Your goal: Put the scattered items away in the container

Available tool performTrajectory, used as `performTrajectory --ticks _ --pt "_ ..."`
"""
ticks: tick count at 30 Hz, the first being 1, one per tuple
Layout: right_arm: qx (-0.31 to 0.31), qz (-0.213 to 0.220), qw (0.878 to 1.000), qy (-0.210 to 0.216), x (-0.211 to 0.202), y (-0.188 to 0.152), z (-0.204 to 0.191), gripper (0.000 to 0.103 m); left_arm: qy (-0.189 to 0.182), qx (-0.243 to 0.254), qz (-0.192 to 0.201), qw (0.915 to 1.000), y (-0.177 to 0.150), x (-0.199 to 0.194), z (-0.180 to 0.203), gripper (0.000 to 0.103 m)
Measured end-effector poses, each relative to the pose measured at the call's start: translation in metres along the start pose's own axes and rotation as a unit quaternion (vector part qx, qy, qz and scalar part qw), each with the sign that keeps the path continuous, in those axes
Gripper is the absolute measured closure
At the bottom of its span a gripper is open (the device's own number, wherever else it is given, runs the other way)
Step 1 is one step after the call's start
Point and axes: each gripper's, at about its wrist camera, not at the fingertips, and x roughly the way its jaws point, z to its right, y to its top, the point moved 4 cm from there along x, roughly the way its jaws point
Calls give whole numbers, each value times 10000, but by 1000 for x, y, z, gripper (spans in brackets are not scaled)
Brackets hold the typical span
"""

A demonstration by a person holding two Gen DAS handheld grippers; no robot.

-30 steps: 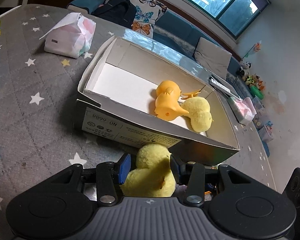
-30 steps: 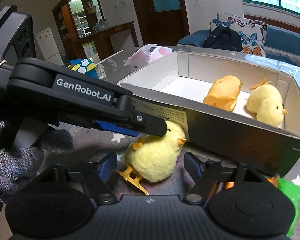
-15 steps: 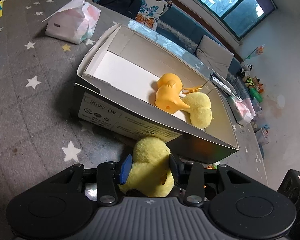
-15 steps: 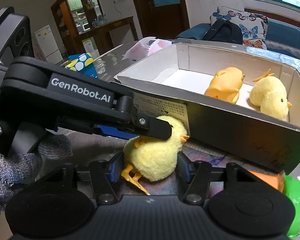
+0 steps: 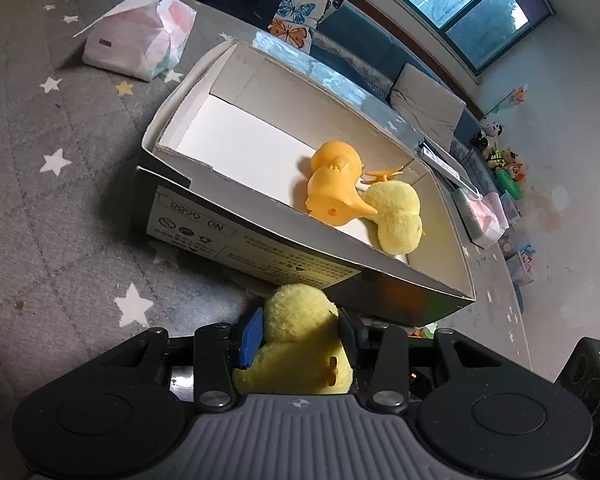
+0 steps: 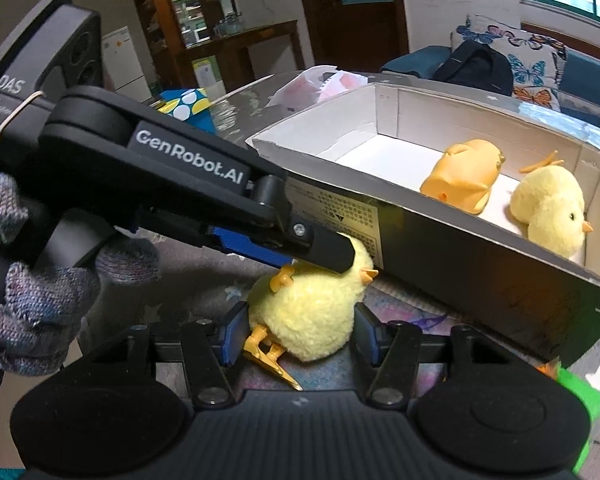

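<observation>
A cardboard box [image 5: 256,240] [image 6: 420,236] stands on the grey star-patterned cloth. Inside lie an orange rubber duck [image 5: 334,188] [image 6: 464,176] and a yellow plush chick [image 5: 398,216] [image 6: 548,208]. A second yellow plush chick [image 5: 300,344] [image 6: 312,312] sits just in front of the box's near wall. My left gripper [image 5: 300,336] is shut on this chick. My right gripper [image 6: 300,338] has its pads on both sides of the same chick, closed to its flanks. The left gripper's body crosses the right wrist view above the chick.
A white and pink plastic bag [image 5: 140,40] [image 6: 324,84] lies beyond the box's far-left corner. A blue dotted carton [image 6: 188,108] stands at the table's left. Orange and green items [image 6: 580,396] lie by the box's right corner. A sofa [image 5: 360,36] stands behind the table.
My right gripper has closed in from wide open until its pads meet the chick. The left gripper has kept its hold and lifted slightly.
</observation>
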Motion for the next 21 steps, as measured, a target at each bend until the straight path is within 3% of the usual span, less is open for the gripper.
performTrajectory --ticks 21 --pt "285 171 9994 -30 1 -7 4 47 23 -130 129 9998 -2 2 -3 60"
